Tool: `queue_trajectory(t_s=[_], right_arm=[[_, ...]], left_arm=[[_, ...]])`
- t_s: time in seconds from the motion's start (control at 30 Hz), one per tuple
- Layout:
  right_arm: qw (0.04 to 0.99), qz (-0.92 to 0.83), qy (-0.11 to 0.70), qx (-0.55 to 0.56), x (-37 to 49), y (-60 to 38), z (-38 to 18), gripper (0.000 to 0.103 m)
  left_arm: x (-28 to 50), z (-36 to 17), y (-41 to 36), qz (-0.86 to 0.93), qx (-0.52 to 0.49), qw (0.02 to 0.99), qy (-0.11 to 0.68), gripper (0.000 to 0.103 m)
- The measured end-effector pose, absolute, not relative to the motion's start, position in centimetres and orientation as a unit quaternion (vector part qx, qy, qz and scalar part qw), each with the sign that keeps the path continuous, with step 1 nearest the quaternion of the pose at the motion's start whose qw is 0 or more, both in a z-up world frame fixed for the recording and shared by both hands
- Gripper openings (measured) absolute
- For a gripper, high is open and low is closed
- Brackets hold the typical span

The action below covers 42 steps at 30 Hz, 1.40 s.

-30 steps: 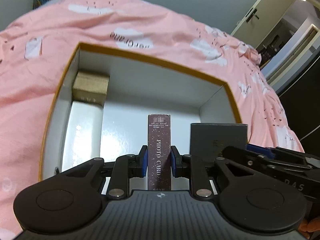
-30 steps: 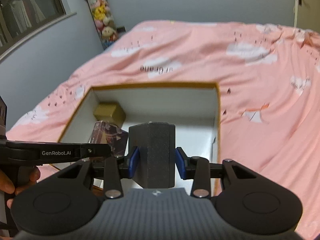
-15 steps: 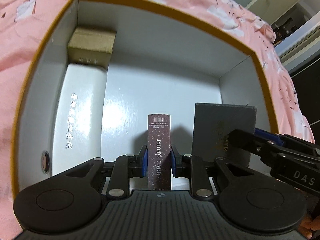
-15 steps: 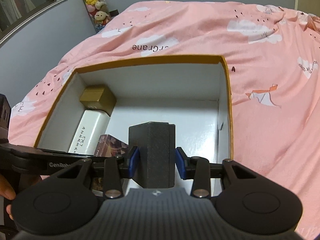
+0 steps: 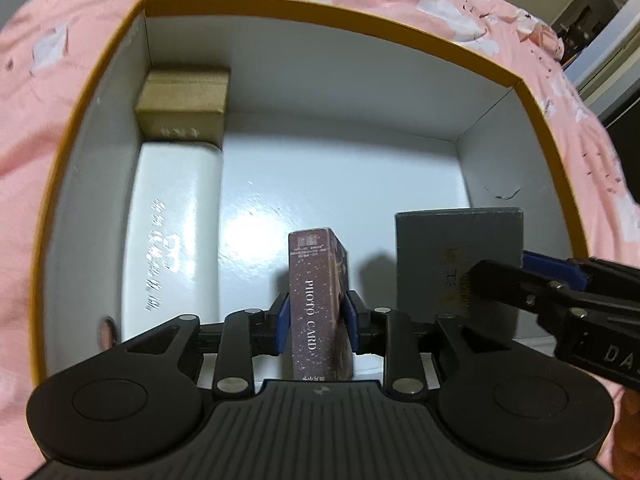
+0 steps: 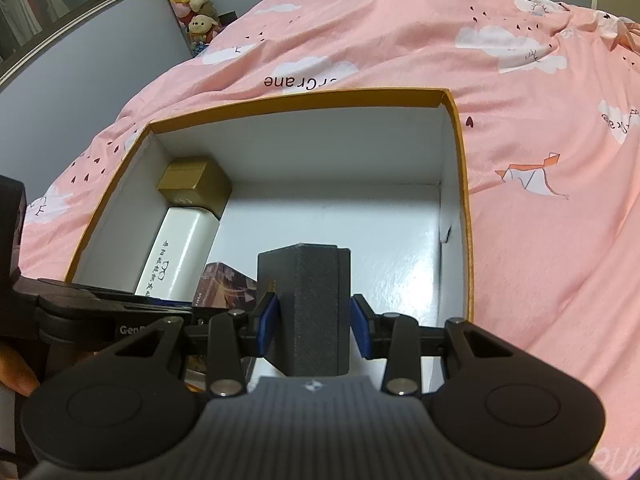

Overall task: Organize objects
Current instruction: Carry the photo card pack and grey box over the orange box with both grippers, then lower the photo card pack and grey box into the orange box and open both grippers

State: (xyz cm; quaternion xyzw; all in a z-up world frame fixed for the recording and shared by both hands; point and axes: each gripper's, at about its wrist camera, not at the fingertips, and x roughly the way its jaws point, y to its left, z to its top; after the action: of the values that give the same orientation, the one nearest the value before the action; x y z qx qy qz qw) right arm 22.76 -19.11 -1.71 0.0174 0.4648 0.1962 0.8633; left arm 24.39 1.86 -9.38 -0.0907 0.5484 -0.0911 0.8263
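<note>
My left gripper (image 5: pixel 316 322) is shut on a maroon photo card box (image 5: pixel 316 304) and holds it upright inside the open storage box (image 5: pixel 400 40), near its front. My right gripper (image 6: pixel 312 322) is shut on a dark grey box (image 6: pixel 308 308), held over the front of the same storage box (image 6: pixel 456 160). The grey box (image 5: pixel 456 264) and the right gripper's fingers (image 5: pixel 556 276) show at the right of the left wrist view. The photo card box (image 6: pixel 226 284) shows left of the grey box in the right wrist view.
A gold box (image 5: pixel 184 104) sits in the storage box's far left corner, with a white case (image 5: pixel 176 220) lying in front of it along the left wall. The storage box rests on a pink bedspread (image 6: pixel 540 200). Plush toys (image 6: pixel 188 4) stand by the wall.
Both grippers have moved forward and down into the storage box with their boxes. The photo card box now shows turned slightly, with its right face visible.
</note>
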Motion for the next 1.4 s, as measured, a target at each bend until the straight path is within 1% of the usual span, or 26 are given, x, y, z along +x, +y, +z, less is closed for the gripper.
queue_trajectory(t_s=[0.1,0.33,0.6,0.97,1.23,1.33,1.4], right_arm=[[0.863,0.196,0.465,0.017,22.8,-19.1,-1.8,0.041],[0.861,0.193,0.470,0.010,22.8,-18.8,-1.9,0.041],[0.854,0.180,0.488,0.004,23.5,-18.0,-2.5,0.041],[0.821,0.202,0.532,0.044,24.7,-15.4,-4.3,0.041],[0.792,0.197,0.568,0.111,26.1,-17.0,-5.1,0.041],[0.780,0.197,0.583,0.115,26.6,-17.4,-5.6,0.043],[0.780,0.192,0.589,0.094,26.7,-17.1,-5.6,0.044]], left_arm=[[24.0,-8.9,1.8,-0.077,-0.060,0.837,0.539,0.041],[24.6,-8.0,3.3,-0.072,-0.068,0.844,0.527,0.041],[24.6,-6.0,6.6,-0.085,-0.139,0.850,0.501,0.041],[25.2,-6.7,6.0,-0.100,-0.154,0.850,0.494,0.040],[25.0,-7.0,6.0,-0.113,-0.163,0.847,0.493,0.040],[25.0,-7.0,5.8,-0.116,-0.163,0.847,0.493,0.040],[25.0,-7.1,5.6,-0.117,-0.162,0.846,0.494,0.040]])
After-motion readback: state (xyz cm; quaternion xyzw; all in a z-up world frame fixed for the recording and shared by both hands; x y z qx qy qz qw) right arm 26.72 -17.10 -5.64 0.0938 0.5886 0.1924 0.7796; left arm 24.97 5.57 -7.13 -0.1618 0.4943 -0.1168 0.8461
